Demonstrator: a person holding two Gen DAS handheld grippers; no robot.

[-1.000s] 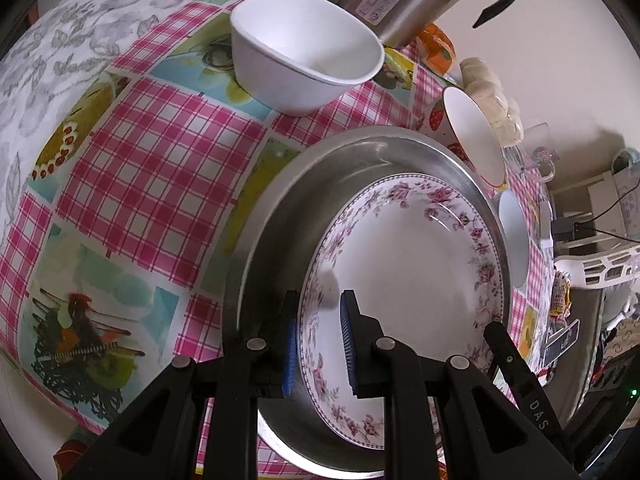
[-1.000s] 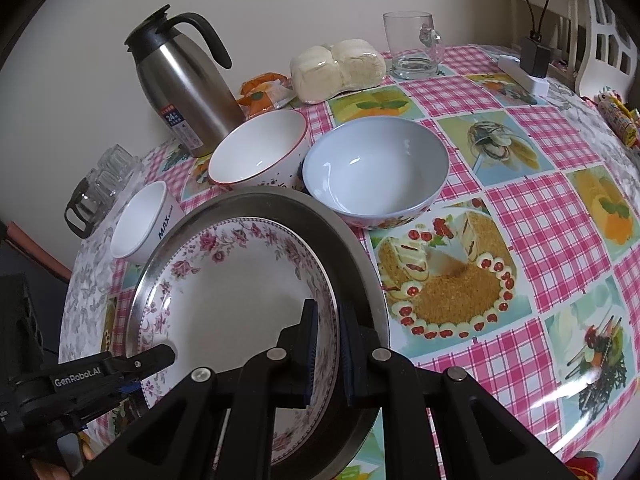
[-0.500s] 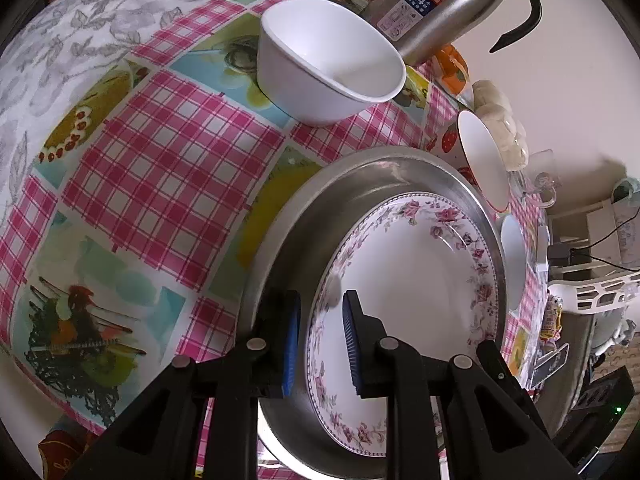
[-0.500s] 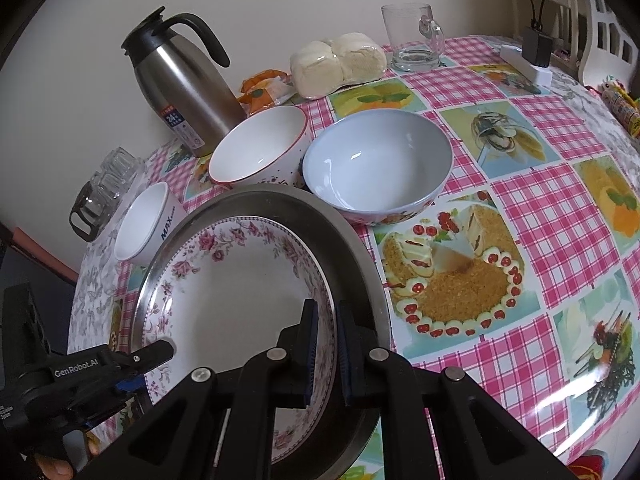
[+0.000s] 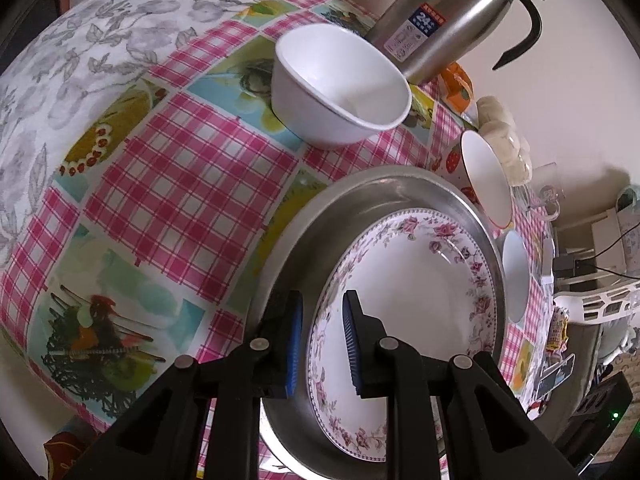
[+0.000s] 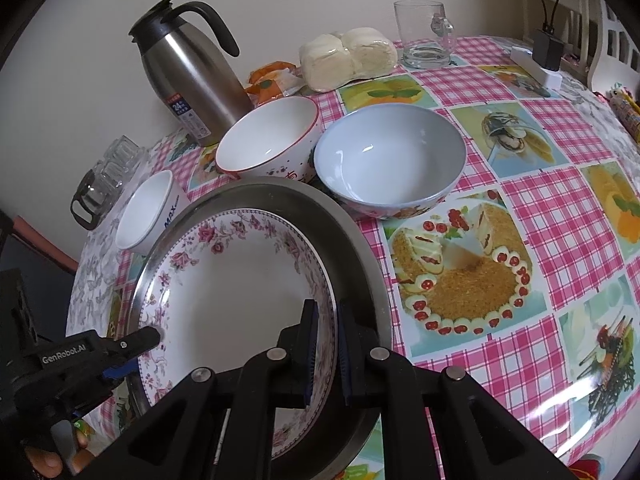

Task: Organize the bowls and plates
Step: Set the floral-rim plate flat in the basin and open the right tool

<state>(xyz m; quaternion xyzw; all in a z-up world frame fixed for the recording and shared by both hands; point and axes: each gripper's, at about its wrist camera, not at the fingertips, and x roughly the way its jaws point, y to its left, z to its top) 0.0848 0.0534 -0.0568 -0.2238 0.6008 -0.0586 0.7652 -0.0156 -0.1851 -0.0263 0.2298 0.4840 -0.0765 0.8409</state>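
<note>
A floral-rimmed plate (image 5: 420,300) (image 6: 232,288) lies tilted inside a round steel pan (image 5: 360,208) (image 6: 352,248) on the checked tablecloth. My left gripper (image 5: 320,344) straddles the plate's left rim, one blue pad against the outer edge and the other on the inner slope. Its tip also shows at the plate's left rim in the right wrist view (image 6: 136,354). My right gripper (image 6: 326,344) is shut on the plate's right rim, pads nearly together. A small white bowl (image 5: 340,92) (image 6: 148,208), a red-rimmed bowl (image 6: 268,140) and a pale blue bowl (image 6: 388,156) stand behind the pan.
A steel thermos jug (image 6: 192,76) stands at the wall behind the bowls, next to wrapped buns (image 6: 348,56) and a glass mug (image 6: 424,36). Glass cups (image 6: 108,176) sit at the far left edge. A power strip (image 6: 536,68) lies at the back right.
The left wrist view has shifted and rolled a little, so the white bowl and thermos sit farther right. Both grippers stay on the plate's rims. The right gripper has not moved.
</note>
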